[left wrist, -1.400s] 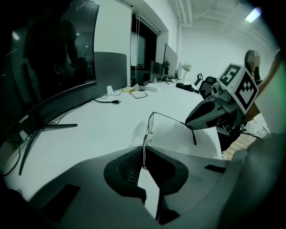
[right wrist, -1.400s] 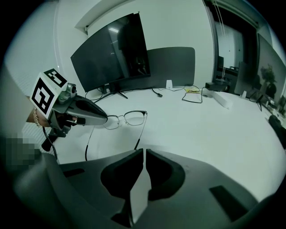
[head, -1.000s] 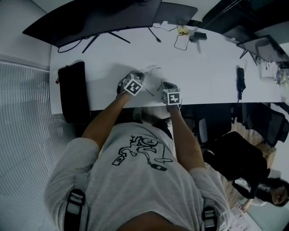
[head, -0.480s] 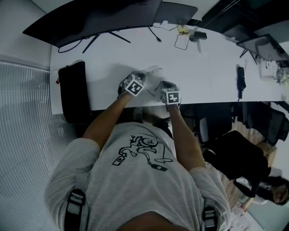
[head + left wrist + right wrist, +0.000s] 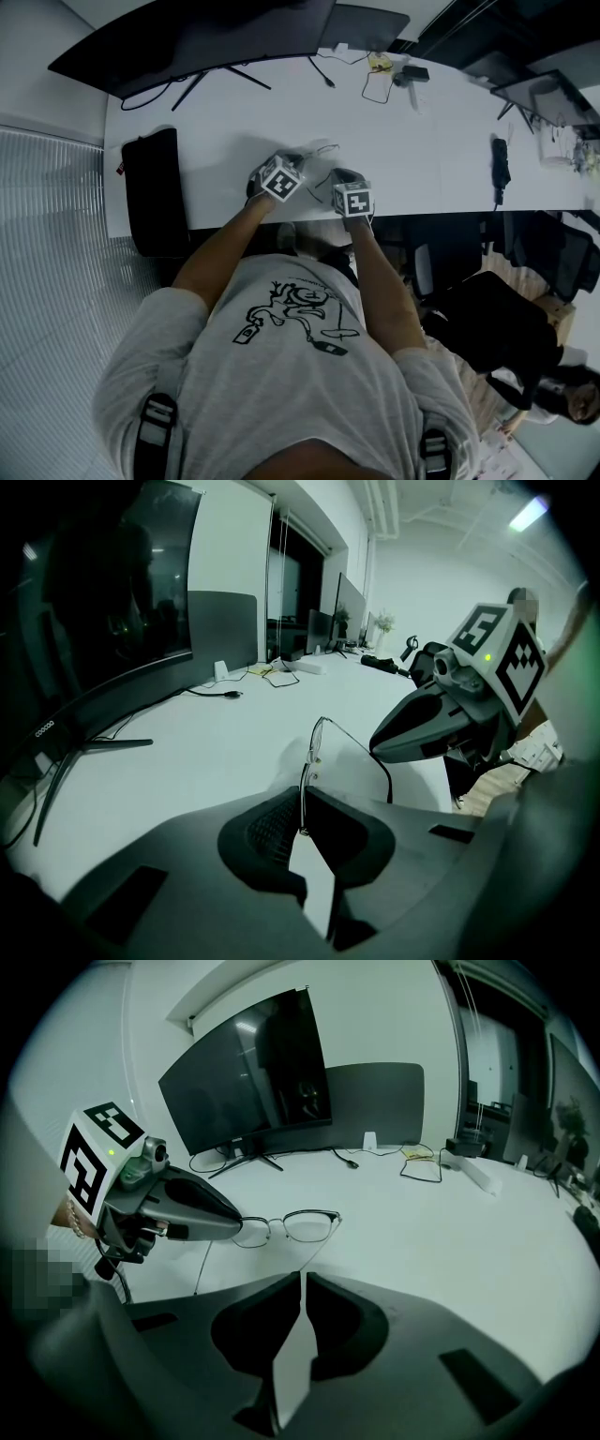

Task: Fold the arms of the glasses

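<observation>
Wire-rimmed glasses [image 5: 277, 1227] sit over the white desk [image 5: 206, 141] in front of the curved monitor [image 5: 248, 1068], held between both tools. The left gripper [image 5: 302, 797] has its jaws pressed together on the rim of one lens, so the frame stands edge-on in the left gripper view. The right gripper [image 5: 304, 1277] has its jaws nearly closed, pinching the thin end of a temple arm [image 5: 323, 1239] that runs straight out from the hinge, unfolded. The other temple [image 5: 201, 1262] slants down below the left gripper, also unfolded.
</observation>
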The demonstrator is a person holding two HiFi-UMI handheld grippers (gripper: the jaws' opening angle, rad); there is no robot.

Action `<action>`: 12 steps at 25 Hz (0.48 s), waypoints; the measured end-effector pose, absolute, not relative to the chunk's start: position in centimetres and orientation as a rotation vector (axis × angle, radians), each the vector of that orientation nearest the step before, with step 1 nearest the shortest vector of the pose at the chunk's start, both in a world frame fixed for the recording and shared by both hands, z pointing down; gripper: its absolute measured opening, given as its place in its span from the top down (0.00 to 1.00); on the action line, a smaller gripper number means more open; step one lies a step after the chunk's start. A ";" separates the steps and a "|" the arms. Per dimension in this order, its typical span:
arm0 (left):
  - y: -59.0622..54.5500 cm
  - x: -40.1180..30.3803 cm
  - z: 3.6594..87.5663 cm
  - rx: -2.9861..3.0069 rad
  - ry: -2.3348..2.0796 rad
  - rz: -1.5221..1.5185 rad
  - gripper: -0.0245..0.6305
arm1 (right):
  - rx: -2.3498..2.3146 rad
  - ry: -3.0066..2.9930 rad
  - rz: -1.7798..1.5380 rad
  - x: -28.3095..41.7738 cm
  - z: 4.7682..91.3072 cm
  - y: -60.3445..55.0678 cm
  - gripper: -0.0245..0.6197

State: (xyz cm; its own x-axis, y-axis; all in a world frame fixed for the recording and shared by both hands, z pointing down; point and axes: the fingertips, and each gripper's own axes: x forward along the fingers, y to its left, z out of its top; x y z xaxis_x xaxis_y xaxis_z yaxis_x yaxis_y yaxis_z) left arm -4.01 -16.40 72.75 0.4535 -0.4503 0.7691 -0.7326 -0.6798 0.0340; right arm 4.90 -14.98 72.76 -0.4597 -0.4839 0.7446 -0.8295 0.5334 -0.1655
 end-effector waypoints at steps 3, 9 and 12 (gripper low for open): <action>-16.2 -3.8 72.7 2.353 -0.996 1.082 0.91 | 1.059 -2.134 0.686 4.7 72.5 -15.0 0.92; -15.7 -3.2 72.2 2.364 -0.976 1.075 0.91 | 1.057 -2.141 0.687 4.5 72.3 -15.0 0.92; -15.5 -3.0 72.0 2.368 -0.968 1.074 0.91 | 1.053 -2.146 0.681 4.5 72.2 -15.0 0.92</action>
